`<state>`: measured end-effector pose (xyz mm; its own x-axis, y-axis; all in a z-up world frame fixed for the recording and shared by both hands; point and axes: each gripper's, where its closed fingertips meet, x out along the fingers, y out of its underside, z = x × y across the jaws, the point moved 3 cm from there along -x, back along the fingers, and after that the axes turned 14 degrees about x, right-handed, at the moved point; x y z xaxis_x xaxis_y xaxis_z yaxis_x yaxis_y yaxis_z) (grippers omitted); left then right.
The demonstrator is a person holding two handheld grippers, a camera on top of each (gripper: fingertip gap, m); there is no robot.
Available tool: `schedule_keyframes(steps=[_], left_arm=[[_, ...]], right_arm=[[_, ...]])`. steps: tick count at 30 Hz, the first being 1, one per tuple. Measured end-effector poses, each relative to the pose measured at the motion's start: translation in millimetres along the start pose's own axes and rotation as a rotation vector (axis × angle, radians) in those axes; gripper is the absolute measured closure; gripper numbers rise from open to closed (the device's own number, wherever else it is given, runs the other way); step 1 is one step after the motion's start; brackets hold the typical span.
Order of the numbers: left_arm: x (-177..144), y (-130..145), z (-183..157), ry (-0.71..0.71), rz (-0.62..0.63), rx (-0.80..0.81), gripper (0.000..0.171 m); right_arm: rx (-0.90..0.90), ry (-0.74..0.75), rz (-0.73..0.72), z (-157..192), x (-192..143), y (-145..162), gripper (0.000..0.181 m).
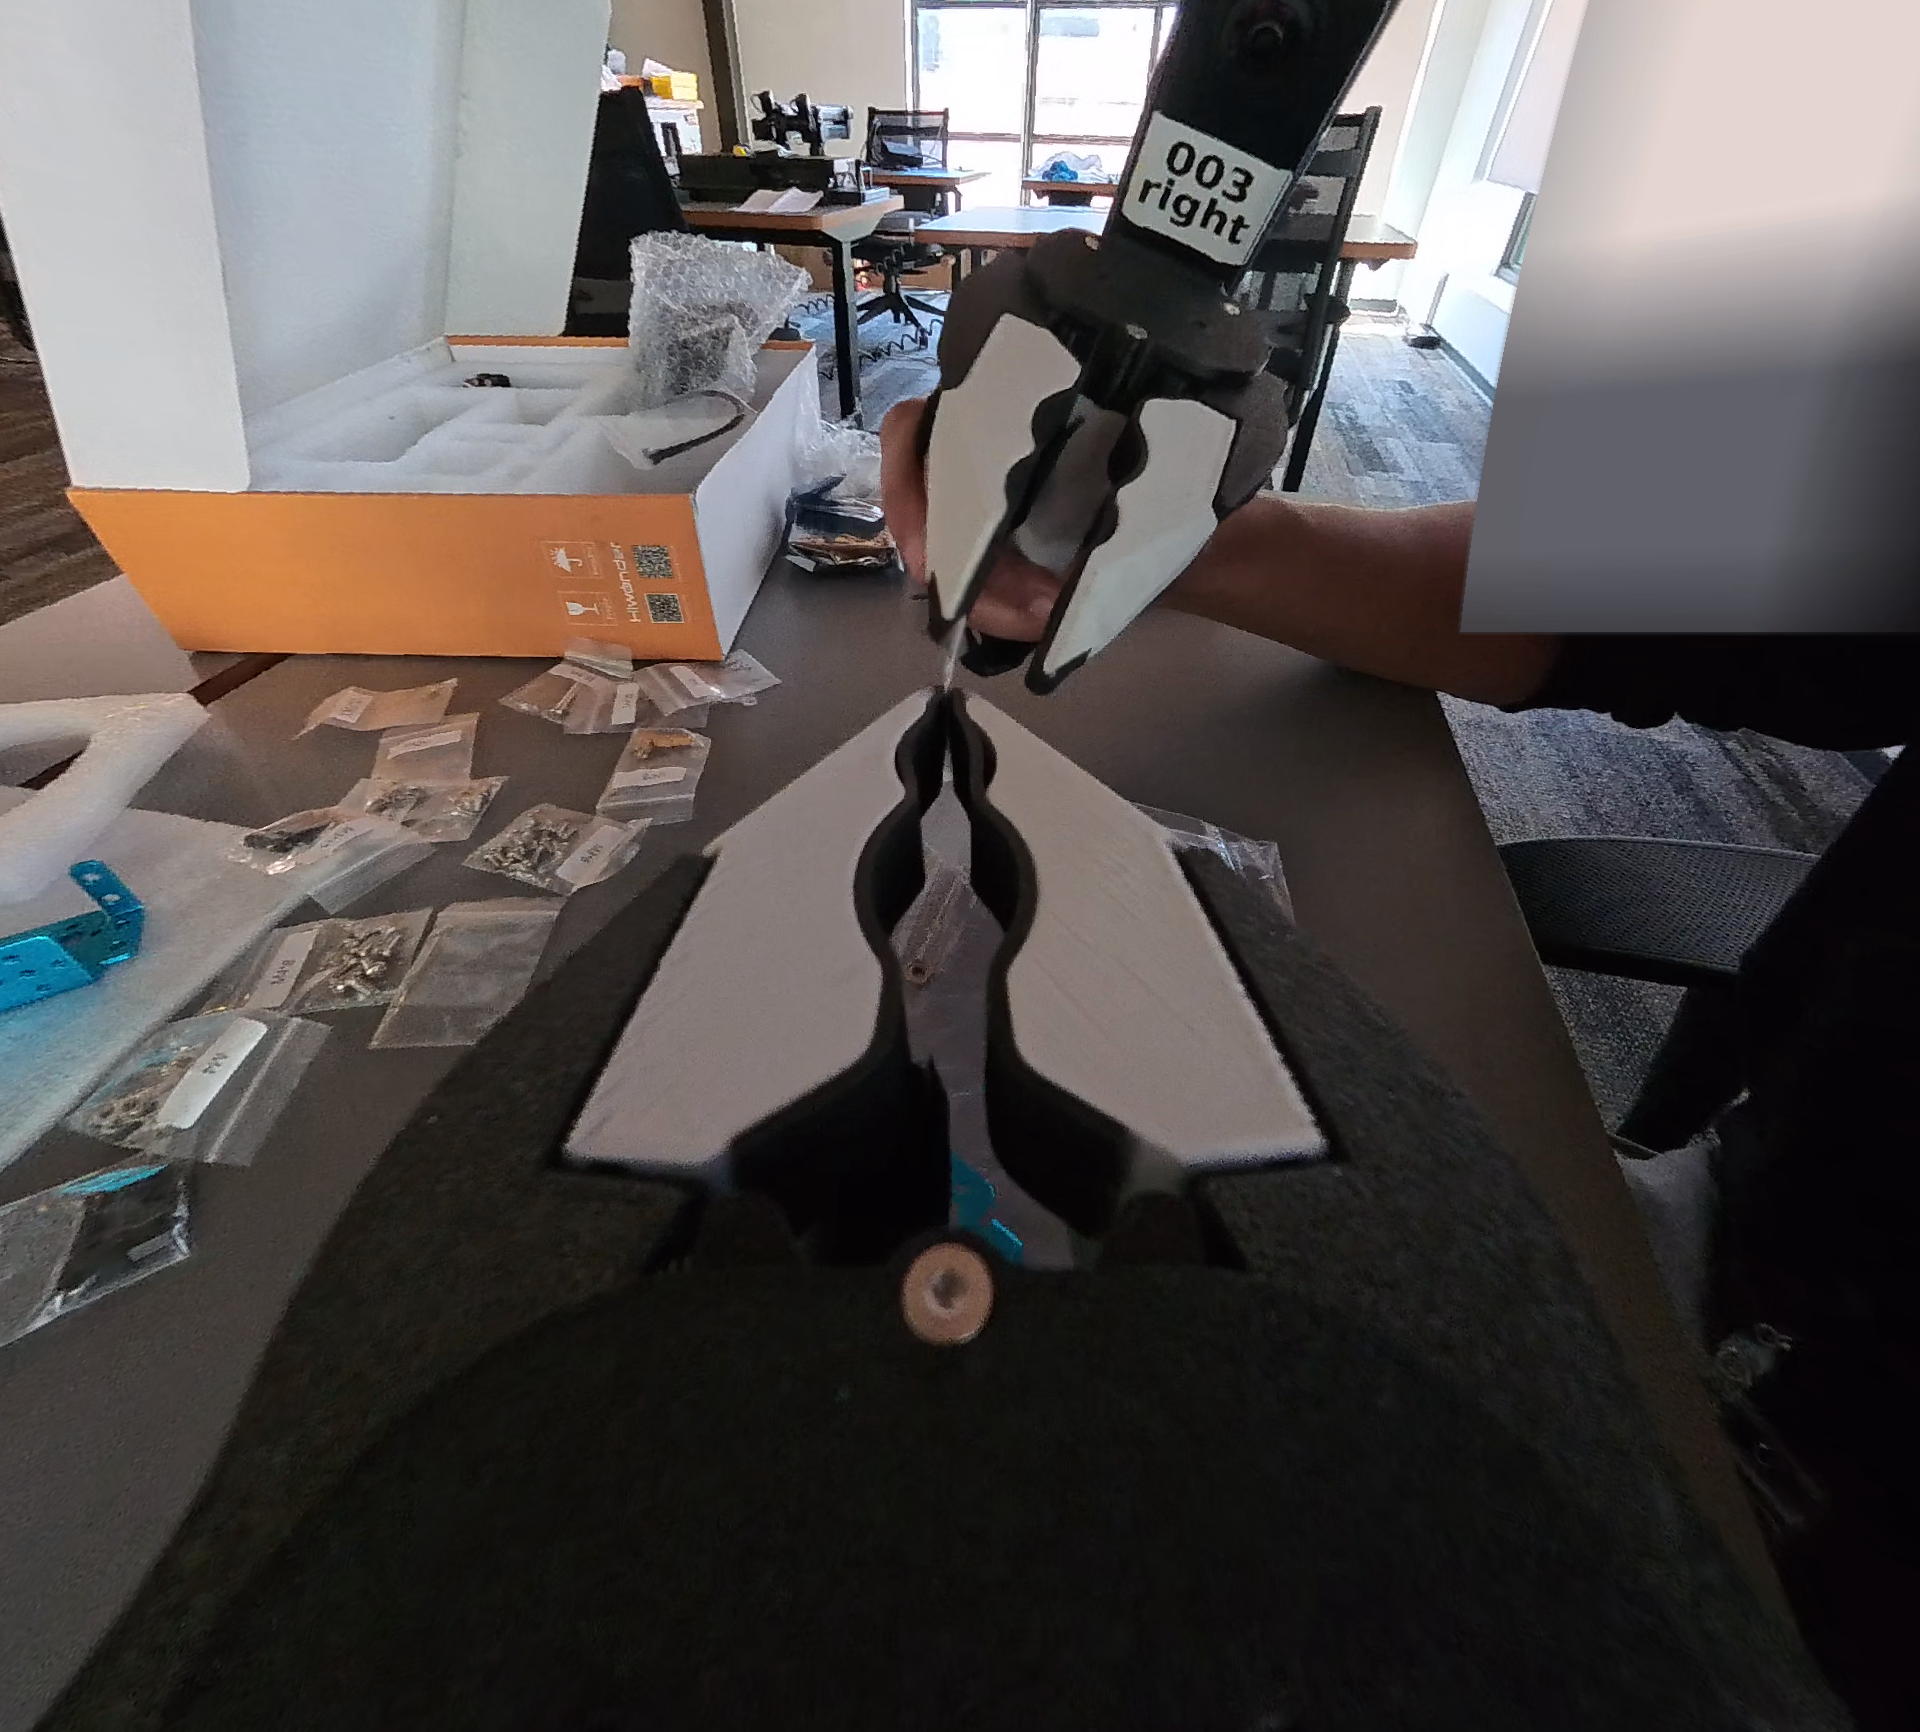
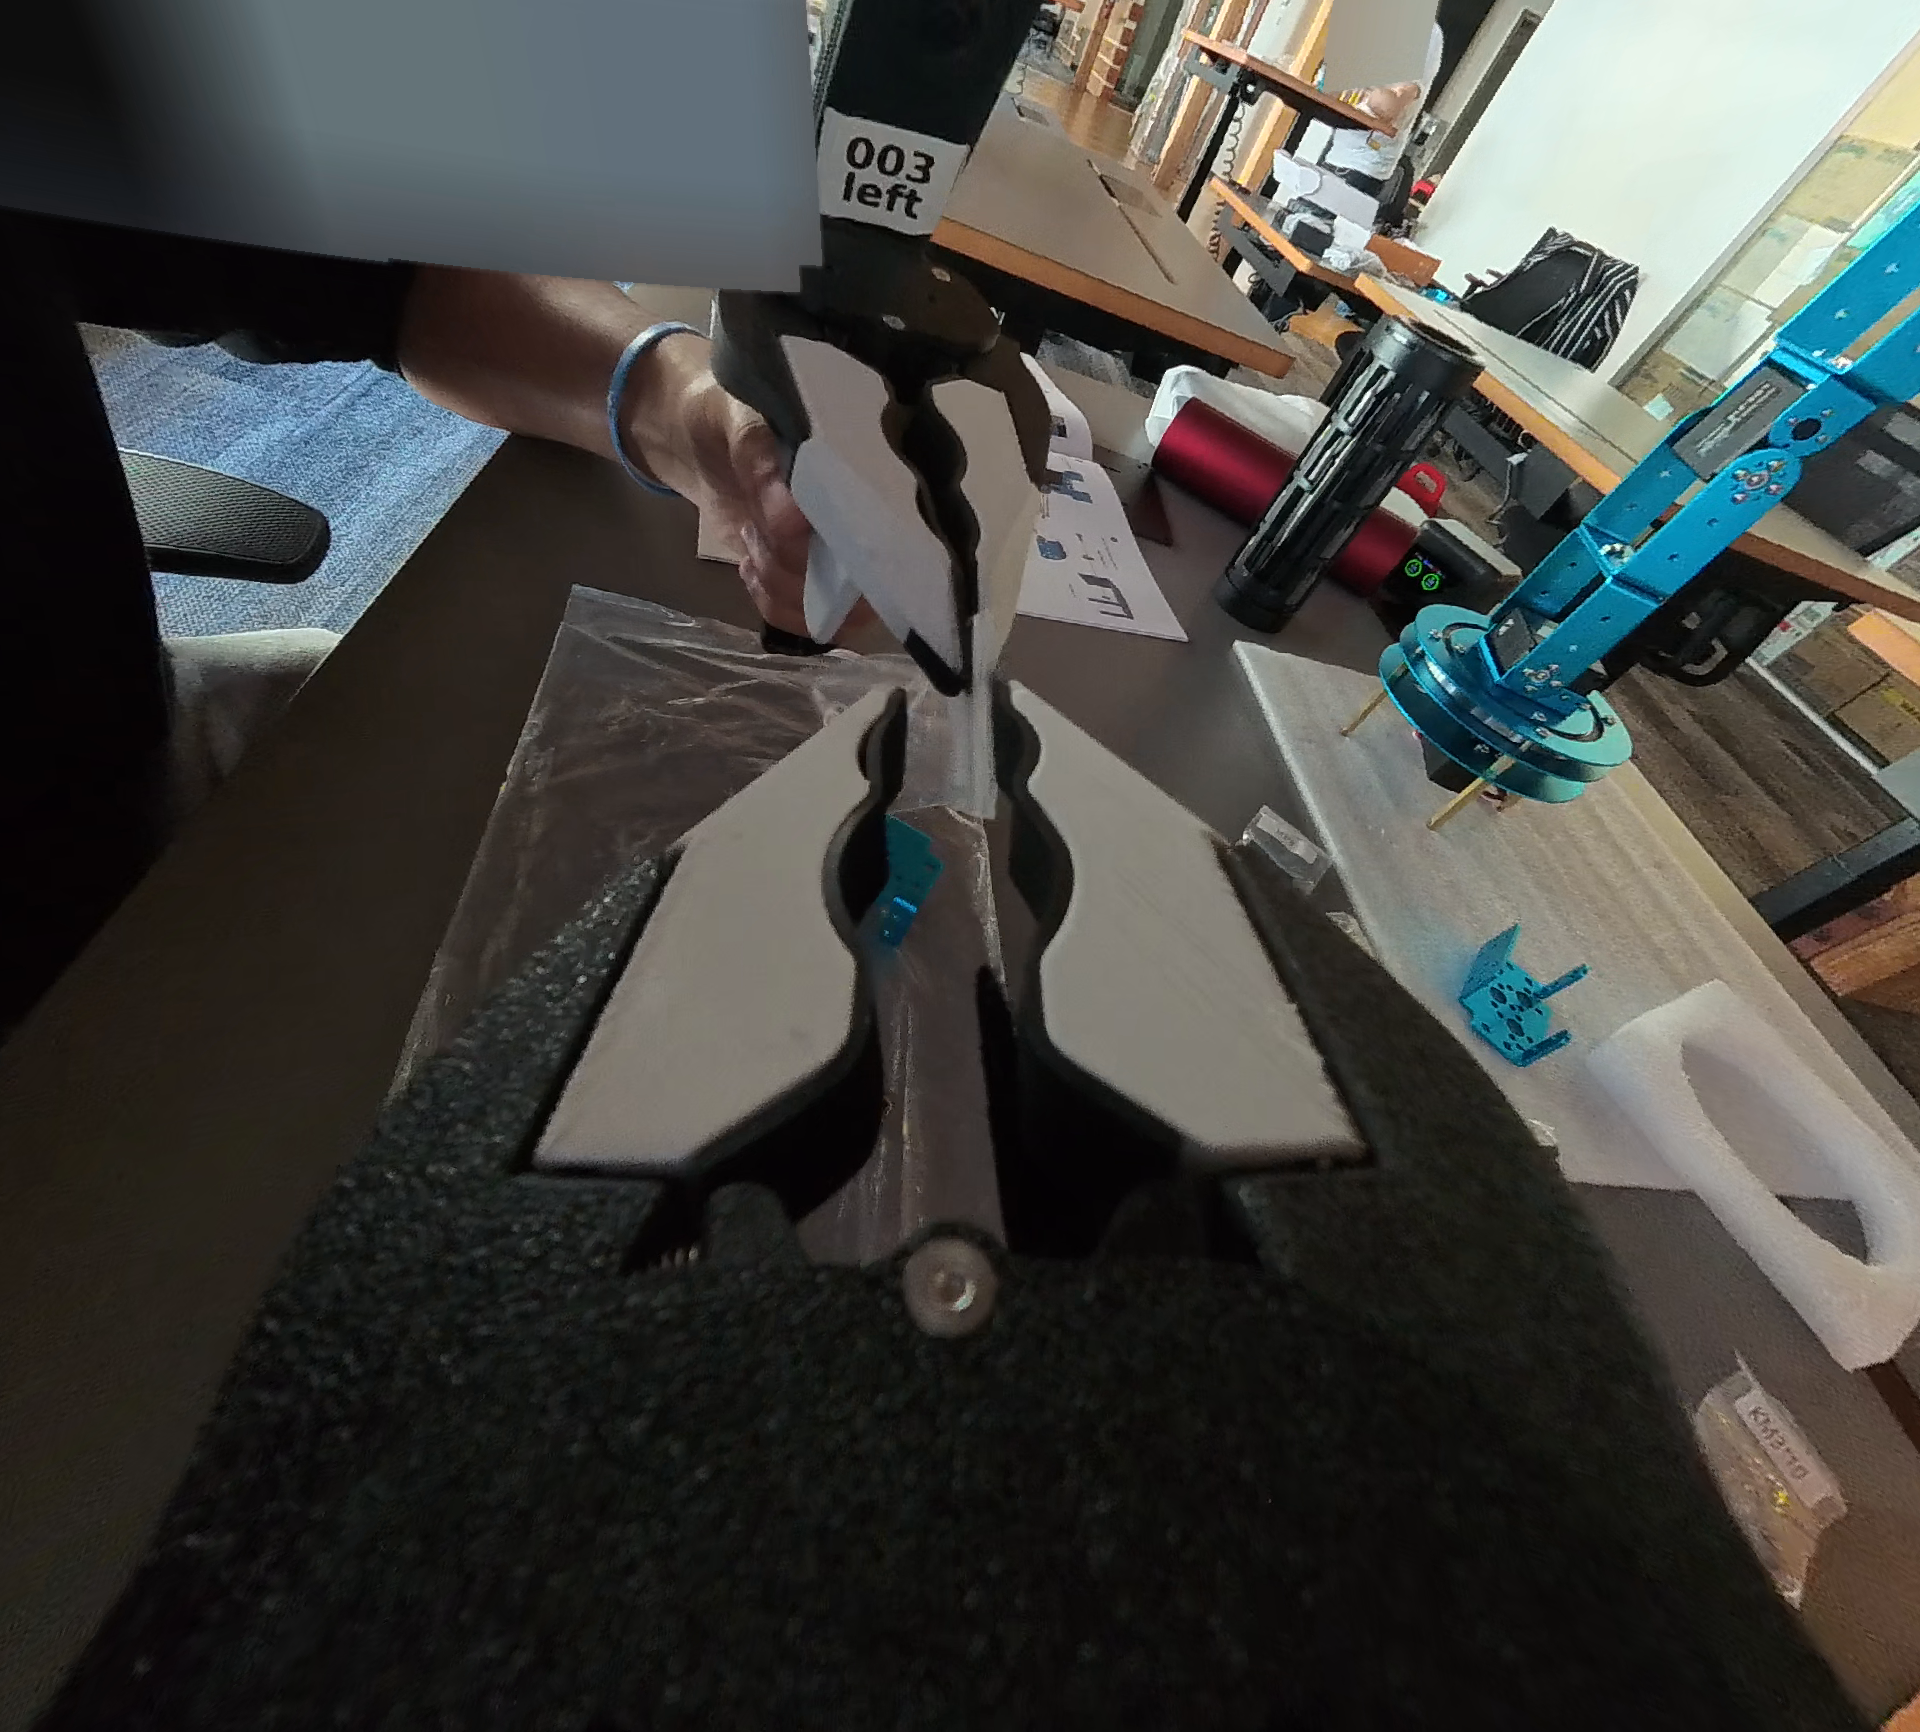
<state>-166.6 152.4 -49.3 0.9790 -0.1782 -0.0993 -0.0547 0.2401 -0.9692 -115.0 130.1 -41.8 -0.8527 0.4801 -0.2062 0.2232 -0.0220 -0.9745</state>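
Left tongs [image 1: 943, 695] pinched closed on the edge of a clear plastic bag [image 2: 665, 726]. Right tongs [image 2: 951, 695] part-open, tips apart around the same bag edge. Bag hangs between the tips over the dark desk [image 1: 1299, 799]; small blue bracket [image 2: 906, 882] inside it. Small parts bags [image 1: 540, 841] lie left.

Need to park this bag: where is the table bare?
Bare: the table strip between the clear bag and its person-side edge; also between booklet and foam sheet. Crowded: screw packets beside the orange box.
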Motion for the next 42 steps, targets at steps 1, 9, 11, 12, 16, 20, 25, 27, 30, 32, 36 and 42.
schedule_keyframes(steps=[1,9,11,12,16,20,25,27,30,32,36,42], left_arm=[[0,0,0,0.0,0.001,0.0,0.171],[2,2,-2,0.011,0.009,-0.016,0.171],[2,3,-2,0.017,0.009,-0.017,0.171],[2,3,-2,0.012,0.014,-0.009,0.171],[0,2,0,0.01,0.011,-0.004,0.171],[-2,2,-2,0.017,0.012,0.048,0.171],[-4,-2,-11,0.061,-0.006,0.103,0.171],[-3,-2,-16,0.08,-0.006,0.119,0.171],[-1,0,-20,0.093,0.005,0.129,0.171],[0,1,-21,0.099,0.008,0.124,0.171],[0,2,-21,0.105,0.015,0.114,0.171],[1,3,-22,0.11,0.016,0.11,0.171]], right_arm=[[-0.002,-0.003,0.004,0,0,0,0.167],[-0.037,0.037,0.03,-3,1,4,0.175],[-0.049,0.058,0.051,-5,2,7,0.175],[-0.042,0.047,0.059,-4,2,9,0.174],[0.054,-0.041,0.045,0,1,8,0.167],[0.138,-0.111,-0.015,0,-6,-1,0.167],[0.336,-0.213,-0.036,-9,-14,-2,0.165],[0.349,-0.218,-0.022,-10,-11,2,0.165],[0.331,-0.229,-0.001,-5,-6,6,0.165],[0.324,-0.24,0.008,-2,-5,7,0.165],[0.305,-0.245,0.012,1,-6,6,0.165],[0.292,-0.237,0.036,2,-3,10,0.166]])
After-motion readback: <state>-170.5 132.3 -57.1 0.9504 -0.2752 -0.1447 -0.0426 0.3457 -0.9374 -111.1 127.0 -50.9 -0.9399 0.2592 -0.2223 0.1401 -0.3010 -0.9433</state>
